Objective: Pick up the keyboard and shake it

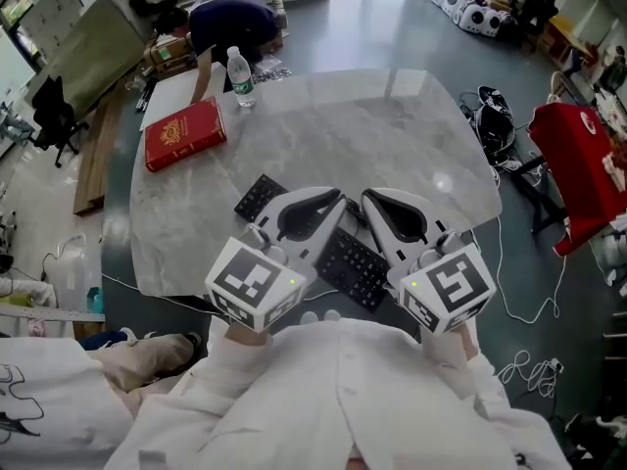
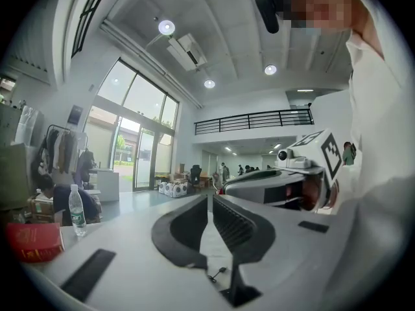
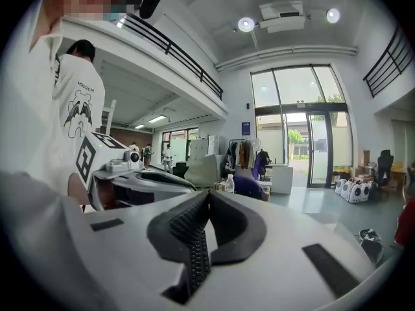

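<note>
Head view: we see the black plastic keyboard [image 1: 358, 267], flat with rows of small matte keys, lying slantwise on the near part of the glossy, grey-veined marble-look round table [image 1: 392, 135]. The white-shelled left gripper [image 1: 328, 204] and right gripper [image 1: 377, 204] hover over it, side by side. We judge the lift and the shake are not going on now. This layout fits either a keyboard waiting to be picked up or one set back down (we cannot say which).

Left gripper view: the left gripper [image 2: 209, 198] has its dark, ribbed, rubbery-looking pads drawn together to a thin slit with nothing in it.

Right gripper view: the right gripper [image 3: 207, 194] likewise has its ridged pads meeting at the tip, holding nothing. No keyboard appears here.
</note>
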